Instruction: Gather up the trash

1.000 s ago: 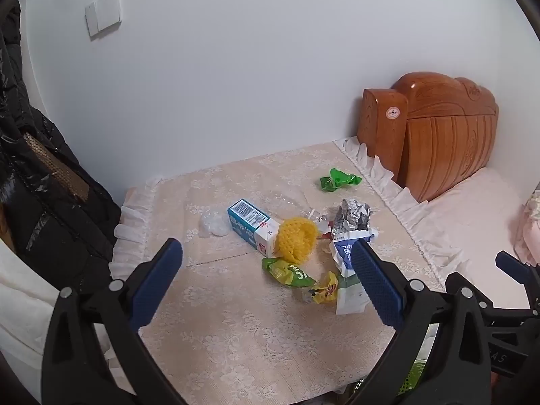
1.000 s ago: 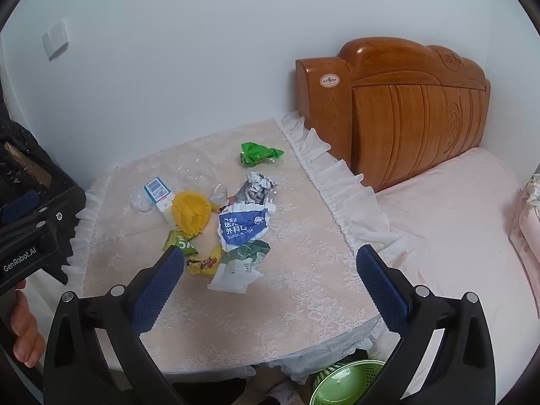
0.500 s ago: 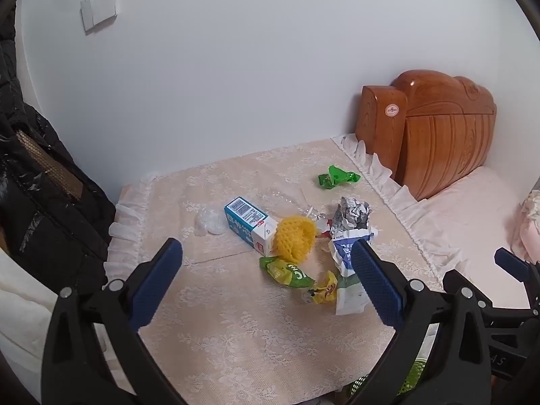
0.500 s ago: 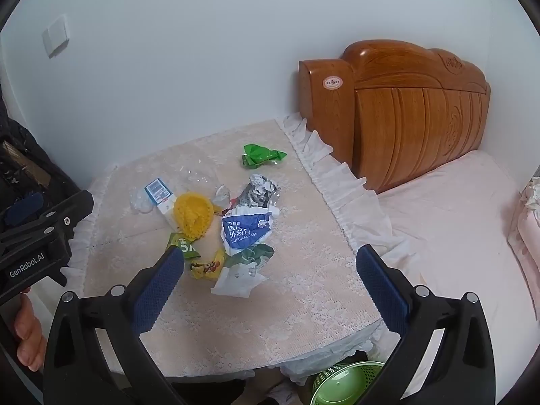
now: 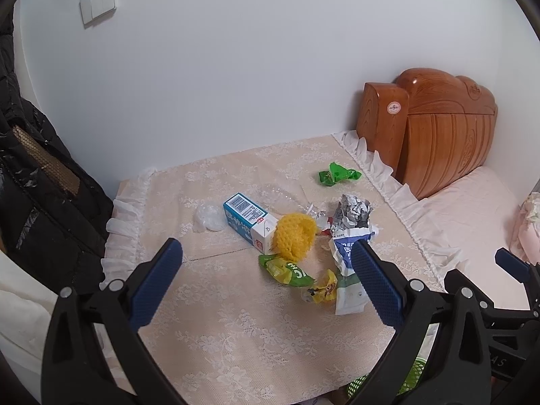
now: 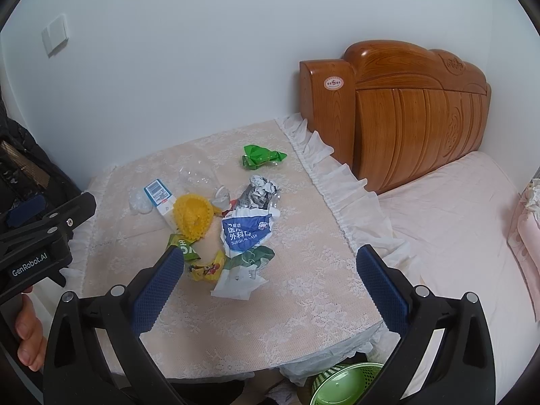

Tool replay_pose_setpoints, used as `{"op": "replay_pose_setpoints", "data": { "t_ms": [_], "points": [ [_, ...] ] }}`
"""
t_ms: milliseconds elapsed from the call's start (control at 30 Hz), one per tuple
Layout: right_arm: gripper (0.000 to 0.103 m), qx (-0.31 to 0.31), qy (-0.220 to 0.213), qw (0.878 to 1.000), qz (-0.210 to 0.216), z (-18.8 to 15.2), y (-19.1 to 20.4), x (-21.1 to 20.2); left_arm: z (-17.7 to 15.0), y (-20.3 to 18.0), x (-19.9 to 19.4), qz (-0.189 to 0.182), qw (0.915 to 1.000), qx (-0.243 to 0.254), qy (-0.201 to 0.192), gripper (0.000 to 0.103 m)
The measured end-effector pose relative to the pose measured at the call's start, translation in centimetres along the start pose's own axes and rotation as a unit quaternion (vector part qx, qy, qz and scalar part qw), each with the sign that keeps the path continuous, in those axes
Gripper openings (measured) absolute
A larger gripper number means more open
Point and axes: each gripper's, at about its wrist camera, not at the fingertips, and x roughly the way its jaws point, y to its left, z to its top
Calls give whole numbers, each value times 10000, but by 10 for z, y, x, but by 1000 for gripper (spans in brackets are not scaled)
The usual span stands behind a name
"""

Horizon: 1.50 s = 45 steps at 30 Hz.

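Trash lies in a heap on the lace-covered table (image 5: 236,330): a blue and white carton (image 5: 248,221), a yellow foam net (image 5: 293,234), a green snack bag (image 5: 287,270), a yellow wrapper (image 5: 324,290), a blue mask packet (image 6: 244,231), crumpled foil (image 6: 260,192) and a clear plastic bottle (image 6: 199,175). A green wrapper (image 5: 337,173) lies apart at the back. My left gripper (image 5: 266,280) is open and empty, hovering before the heap. My right gripper (image 6: 270,287) is open and empty above the table's front. The left gripper also shows in the right wrist view (image 6: 40,239).
A green mesh bin (image 6: 344,384) stands on the floor below the table's front edge. A wooden headboard (image 6: 405,108) and a pink bed (image 6: 455,229) are to the right. A black jacket (image 5: 37,182) hangs at the left. A white wall stands behind.
Both grippers have drifted slightly toward the table; the heap sits a little nearer in both views. Nothing on the table has moved.
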Motion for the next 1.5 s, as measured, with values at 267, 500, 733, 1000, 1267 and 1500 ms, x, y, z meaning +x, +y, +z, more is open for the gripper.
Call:
{"op": "replay_pose_setpoints", "data": {
  "t_ms": [267, 500, 733, 1000, 1267, 1500],
  "points": [
    [101, -4, 3, 10000, -10, 0, 1, 0, 0, 0, 1, -2, 10000, -2, 12, 96],
    [101, 28, 33, 10000, 16, 1, 1, 0, -1, 0, 2, -36, 10000, -11, 37, 96],
    [101, 18, 47, 10000, 6, 0, 2, 1, -1, 1, 6, -65, 9999, -9, 79, 95],
    [101, 13, 57, 10000, 1, 0, 3, 1, -2, 1, 6, -69, 9999, -32, 98, 96],
    [101, 13, 67, 10000, 0, 0, 5, 2, -2, 3, 5, -81, 9999, -37, 107, 95],
    [101, 11, 68, 10000, -2, 0, 6, 1, -1, 4, 6, -82, 9999, -35, 116, 95]
  ]
}}
